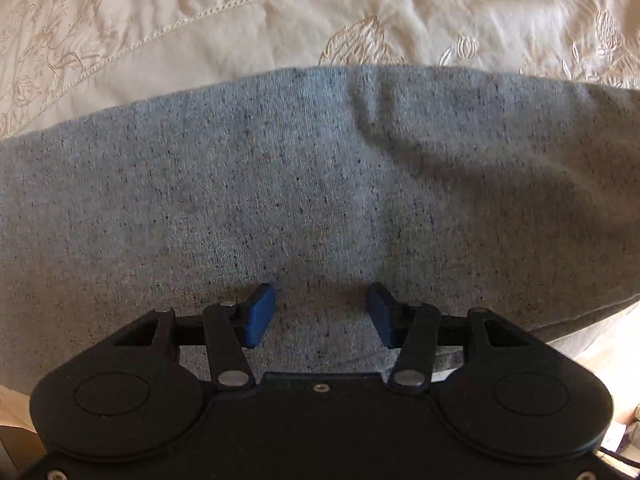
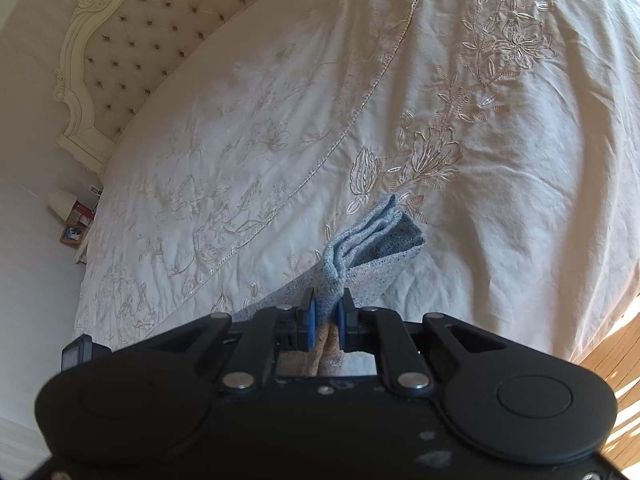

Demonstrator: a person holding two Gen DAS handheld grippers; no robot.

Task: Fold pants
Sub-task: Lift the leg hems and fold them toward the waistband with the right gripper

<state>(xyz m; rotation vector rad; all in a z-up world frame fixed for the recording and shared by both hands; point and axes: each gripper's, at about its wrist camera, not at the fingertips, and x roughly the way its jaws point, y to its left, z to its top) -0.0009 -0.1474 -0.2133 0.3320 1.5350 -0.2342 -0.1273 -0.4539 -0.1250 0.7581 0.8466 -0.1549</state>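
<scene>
Two tools in play; your right tool (image 2: 325,314) is clamped on a bunched edge of the grey pants (image 1: 320,184), lifted off the bedspread (image 2: 280,120); your left tool (image 1: 322,312) hovers half open over the flat cloth, holding nothing; risk: thin pinch slips if you pull hard, unpinned fabric drags, fold skews.

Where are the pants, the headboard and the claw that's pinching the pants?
pants (image 1: 300,184): left wrist view, flat grey cloth.
headboard (image 2: 132,52): right wrist view, buttoned padded panel.
right claw (image 2: 326,318): right wrist view, between its blue tips, shut on bunched pants.
</scene>
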